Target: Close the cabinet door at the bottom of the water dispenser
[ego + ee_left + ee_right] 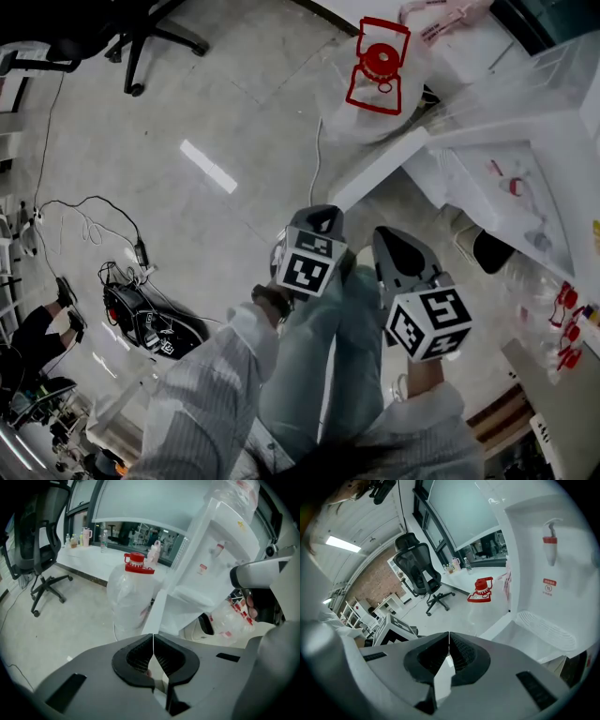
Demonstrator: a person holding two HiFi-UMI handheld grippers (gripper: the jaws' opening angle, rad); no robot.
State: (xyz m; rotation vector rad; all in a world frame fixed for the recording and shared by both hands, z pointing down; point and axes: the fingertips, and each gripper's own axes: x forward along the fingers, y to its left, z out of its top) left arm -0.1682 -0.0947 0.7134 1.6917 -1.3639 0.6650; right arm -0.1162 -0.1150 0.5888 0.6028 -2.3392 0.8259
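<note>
The white water dispenser (506,178) stands at the right, with its taps and drip tray (546,630) close in the right gripper view. Its bottom cabinet door (375,173) swings out open toward the left, and I see its thin edge (157,616) just beyond the left jaws. My left gripper (323,220) is shut and empty, close in front of that door edge. To its right, my right gripper (392,239) is also shut and empty, short of the dispenser's front. The door also shows as a white strip (499,623) past the right jaws.
A large clear water bottle with a red cap (380,66) stands on the floor just behind the open door. An office chair (141,37) is at the far left, and cables (94,225) and a black device (150,323) lie on the floor. Several bottles (227,620) lie by the dispenser's foot.
</note>
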